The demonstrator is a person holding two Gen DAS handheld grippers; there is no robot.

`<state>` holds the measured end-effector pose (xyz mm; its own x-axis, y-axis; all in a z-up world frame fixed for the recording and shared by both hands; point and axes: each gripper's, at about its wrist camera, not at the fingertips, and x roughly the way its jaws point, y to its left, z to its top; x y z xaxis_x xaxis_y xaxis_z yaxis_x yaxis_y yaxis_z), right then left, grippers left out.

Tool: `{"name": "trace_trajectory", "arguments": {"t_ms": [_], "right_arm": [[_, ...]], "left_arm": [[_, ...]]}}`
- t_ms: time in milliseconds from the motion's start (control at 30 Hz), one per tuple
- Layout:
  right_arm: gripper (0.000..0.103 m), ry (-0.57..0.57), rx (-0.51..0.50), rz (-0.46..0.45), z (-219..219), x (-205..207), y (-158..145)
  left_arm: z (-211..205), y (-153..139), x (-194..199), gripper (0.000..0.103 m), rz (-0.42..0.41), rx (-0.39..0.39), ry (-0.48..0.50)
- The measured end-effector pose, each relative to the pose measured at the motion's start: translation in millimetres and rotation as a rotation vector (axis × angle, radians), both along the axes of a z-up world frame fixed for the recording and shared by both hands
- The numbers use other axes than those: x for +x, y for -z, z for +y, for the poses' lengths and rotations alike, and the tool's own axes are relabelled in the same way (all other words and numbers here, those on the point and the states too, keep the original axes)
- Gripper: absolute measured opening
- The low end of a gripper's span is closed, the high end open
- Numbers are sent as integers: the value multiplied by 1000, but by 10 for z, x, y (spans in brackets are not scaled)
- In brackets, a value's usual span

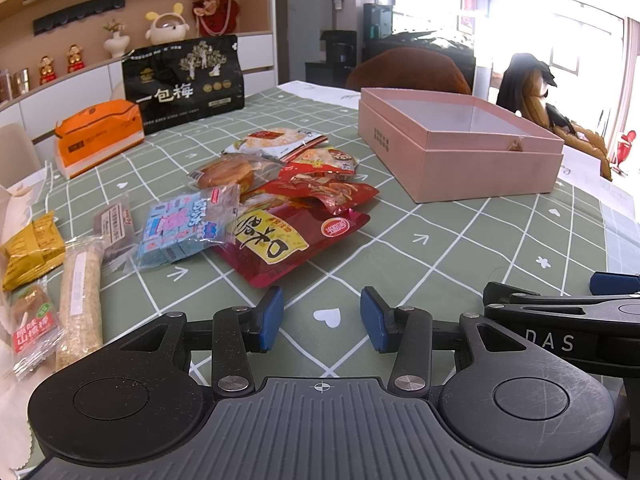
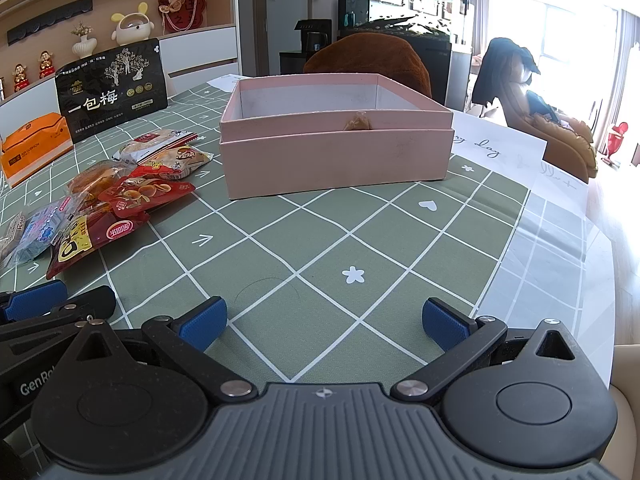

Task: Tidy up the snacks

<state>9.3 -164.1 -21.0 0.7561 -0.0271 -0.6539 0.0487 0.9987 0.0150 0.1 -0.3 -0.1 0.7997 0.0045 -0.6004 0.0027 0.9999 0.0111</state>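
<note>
Hovering, left gripper [image 1: 322, 318]: jaws parted, empty, above tablecloth [image 1: 440, 248].
Right gripper [image 2: 324, 324]: jaws spread wide, empty.
Snacks [image 1: 280, 200]: piled left of pink box [image 2: 336, 152].
Box: empty, lidless.

Black left gripper [image 1: 322, 318], right gripper [image 2: 324, 322]: blue pads, silver screws, ribbed grey housing

A pale pink box [image 2: 336, 152] sits on a sage-green counter [image 2: 360, 216] cloth gridded white, red snack packets [image 1: 296, 236] nearby.
</note>
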Motion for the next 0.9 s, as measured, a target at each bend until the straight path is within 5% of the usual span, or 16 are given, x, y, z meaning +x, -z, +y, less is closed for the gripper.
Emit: {"name": "trace_trajectory", "arguments": {"t_ms": [400,500,633,800,900], "right_arm": [[103,-7,5,2,23,-13,25],[103,-106,4,120,-2,76,-66],[103,-183,0,231,-76,146,-97],[103,-184,-8,280,-57,201,-134],[103,-180,-9,259,-51,173,-124]], "left_arm": [[-28,-34,-39,45,7,8,18],[101,-120,-113,45,22,9,31],[477,-374,-155,45,-38,23,-96],[1300,-423,27,43,50,-46,-371],[1544,-340,152,43,113,-81,-367]]}}
